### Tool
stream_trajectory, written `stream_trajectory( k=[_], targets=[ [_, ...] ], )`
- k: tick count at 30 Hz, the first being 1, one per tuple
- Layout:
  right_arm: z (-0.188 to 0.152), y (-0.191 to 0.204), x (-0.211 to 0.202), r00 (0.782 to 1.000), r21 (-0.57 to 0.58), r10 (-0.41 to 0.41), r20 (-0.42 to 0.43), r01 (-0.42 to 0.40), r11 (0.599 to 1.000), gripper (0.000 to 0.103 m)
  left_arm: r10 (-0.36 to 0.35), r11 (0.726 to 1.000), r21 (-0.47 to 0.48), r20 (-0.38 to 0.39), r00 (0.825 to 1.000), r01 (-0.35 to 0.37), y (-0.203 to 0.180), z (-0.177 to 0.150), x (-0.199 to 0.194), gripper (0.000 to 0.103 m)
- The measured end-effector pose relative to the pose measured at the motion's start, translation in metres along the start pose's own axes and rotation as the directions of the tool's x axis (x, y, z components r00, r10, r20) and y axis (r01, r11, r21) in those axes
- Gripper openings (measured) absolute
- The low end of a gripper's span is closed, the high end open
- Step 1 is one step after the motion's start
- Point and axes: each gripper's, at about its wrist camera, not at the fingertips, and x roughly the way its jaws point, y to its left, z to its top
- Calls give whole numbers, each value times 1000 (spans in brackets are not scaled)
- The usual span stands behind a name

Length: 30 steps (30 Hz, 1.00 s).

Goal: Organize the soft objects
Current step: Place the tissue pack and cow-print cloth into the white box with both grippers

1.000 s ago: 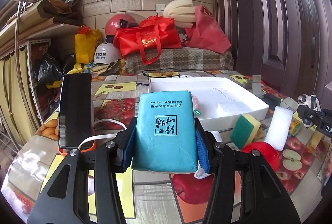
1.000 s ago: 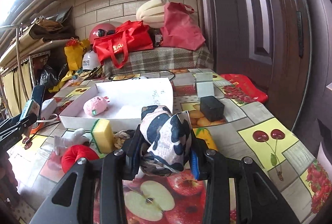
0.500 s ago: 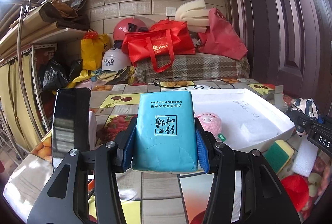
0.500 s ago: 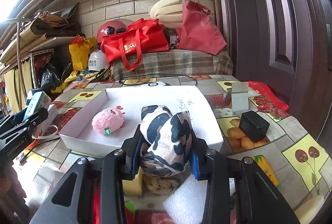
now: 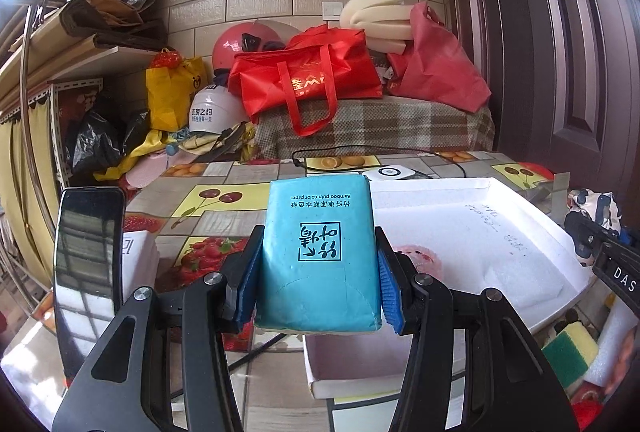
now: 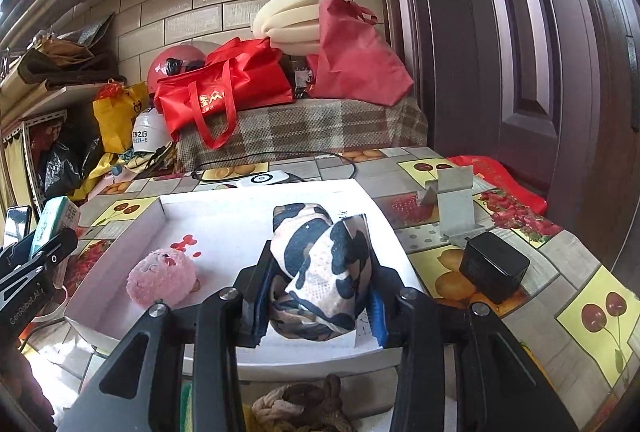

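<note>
The left claw pinches a blue tissue pack between its blue pads, the pack upright and printed side facing the camera, held above the near left edge of the white tray. The right claw pinches a black-and-white spotted cloth bundle, which bulges up out of the pads and hangs over the near right part of the tray. A pink plush lies inside the tray at its near left; from the left view it is mostly hidden behind the pack. A phone stands upright at the left of the surface. Right of the tray sit a black box and a grey stand. Near the tray's front edge lie a knotted rope and a yellow-green sponge. A red bag rests on a checked cloth at the far wall.
</note>
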Motion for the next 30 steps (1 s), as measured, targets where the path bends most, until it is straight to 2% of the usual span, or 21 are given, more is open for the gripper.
stream_trajectory(
  k=[10,16,30],
  targets=[
    [7,7,23,1000,-13,-12,-24,12,1000,40,-47,999,22,-24,999,48,-15,8,21,50],
    [8,10,31,999,-26,-13,-41,12,1000,40,-99,994,42,-48,994,101,-25,11,32,50],
    [13,22,56,996,-52,-22,-90,18,998,40,-160,983,60,-152,975,171,-39,13,57,50]
  ],
)
